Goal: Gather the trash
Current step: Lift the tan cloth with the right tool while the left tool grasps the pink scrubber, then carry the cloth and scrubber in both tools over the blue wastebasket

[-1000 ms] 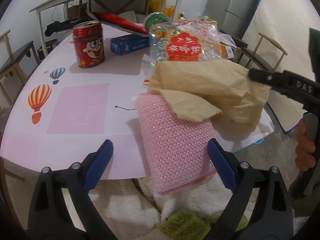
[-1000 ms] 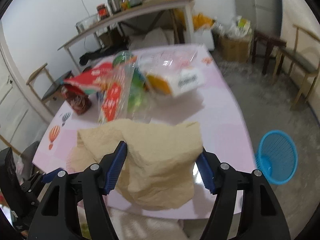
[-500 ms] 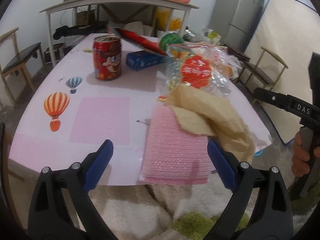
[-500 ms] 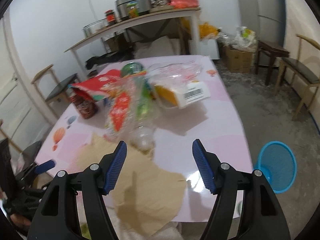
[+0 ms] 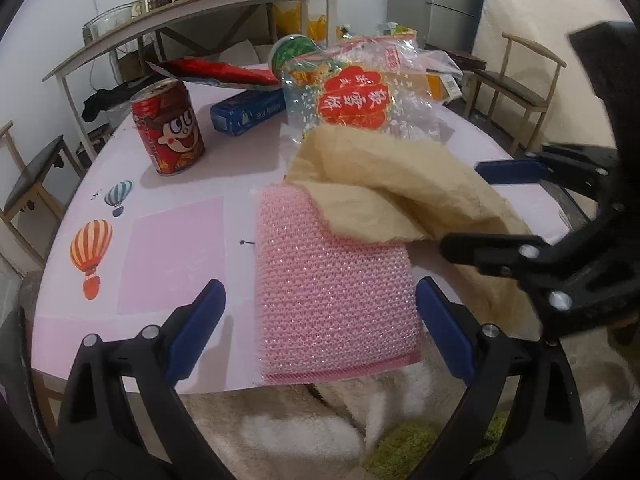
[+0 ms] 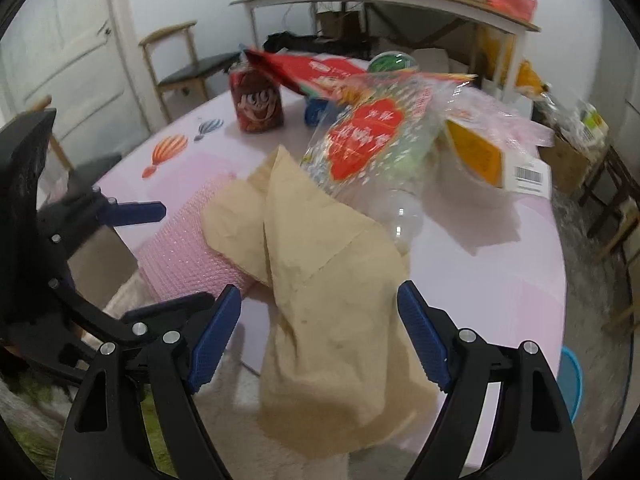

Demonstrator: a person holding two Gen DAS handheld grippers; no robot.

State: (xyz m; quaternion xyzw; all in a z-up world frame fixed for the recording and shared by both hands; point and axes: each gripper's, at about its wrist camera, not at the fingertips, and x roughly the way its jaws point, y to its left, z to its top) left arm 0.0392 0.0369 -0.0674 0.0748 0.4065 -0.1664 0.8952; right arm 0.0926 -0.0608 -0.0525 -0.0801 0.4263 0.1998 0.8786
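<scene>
A: Paper [image 6: 320, 280], the tan crumpled sheet, lies draped over the near edge of the surface [image 6: 500, 280], half on the pink scrubber [image 5: 332, 280] and half hanging off toward the floor.

B: And the right gripper [image 6: 320, 336]?

A: Its fingers have just been opening; they stand spread, the paper between them but not pinched. The left gripper [image 5: 320, 324] is spread too, around the scrubber, touching nothing.

B: How to take the paper cleanly?

A: I'd close on the thick folded part at the edge, not the loose flap, and lift before swinging toward the blue basket [image 6: 570, 384] on the floor to the right.

B: Anything in the way?

A: The clear bag [image 6: 372, 144] touches the paper's far corner, and the can [image 5: 168, 128] stands well behind. The two grippers crowd each other, so the left should keep back.
</scene>
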